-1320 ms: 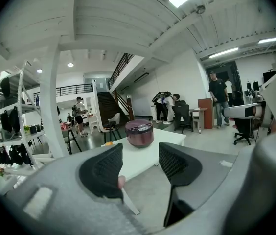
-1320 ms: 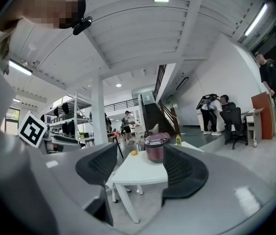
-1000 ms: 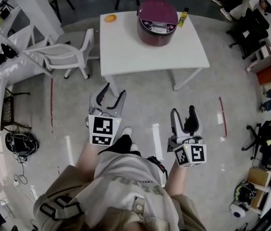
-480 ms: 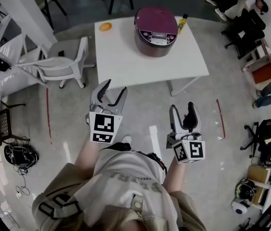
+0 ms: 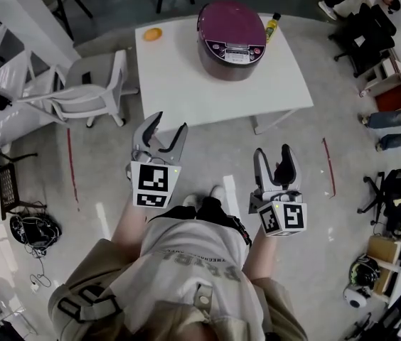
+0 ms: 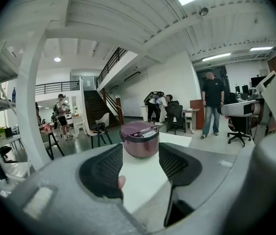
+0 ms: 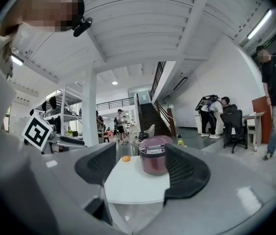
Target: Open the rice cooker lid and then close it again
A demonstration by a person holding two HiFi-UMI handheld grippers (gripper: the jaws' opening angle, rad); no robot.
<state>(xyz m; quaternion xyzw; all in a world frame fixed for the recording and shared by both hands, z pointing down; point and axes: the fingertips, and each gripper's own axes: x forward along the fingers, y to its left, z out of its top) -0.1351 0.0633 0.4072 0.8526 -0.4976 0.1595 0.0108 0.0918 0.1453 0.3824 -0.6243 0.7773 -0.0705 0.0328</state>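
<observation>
At the far left stands one white chair [image 5: 92, 84], just beside the left edge of the single white worktop [image 5: 207, 91]. One red strip [image 5: 72, 163] lies on the floor below the chair.

There are two tools, both held over the floor, short of the worktop's near edge. The left tool [image 5: 170, 123] points toward the worktop; its jaws stand apart and released, with nothing between them. Its own view shows only the distant cooker framed in the gap.

Three things sit on the worktop, all on its far half. At the far left corner lies one small orange round thing [image 5: 152, 34]. To its right, well apart from it, is the one purple rice cooker [image 5: 232, 33], its control panel facing the person. Its lid [image 5: 229, 14] is down and shut. Just beside the cooker on the right stands one yellow bottle [image 5: 271, 27], near the far right corner.

The right tool [image 5: 272, 152] hangs lower in the head view. It is farther from the worktop than the left one. Its jaws are likewise spread and empty, gripping nothing. A second red strip [image 5: 327, 166] lies on the floor to its right.
</observation>
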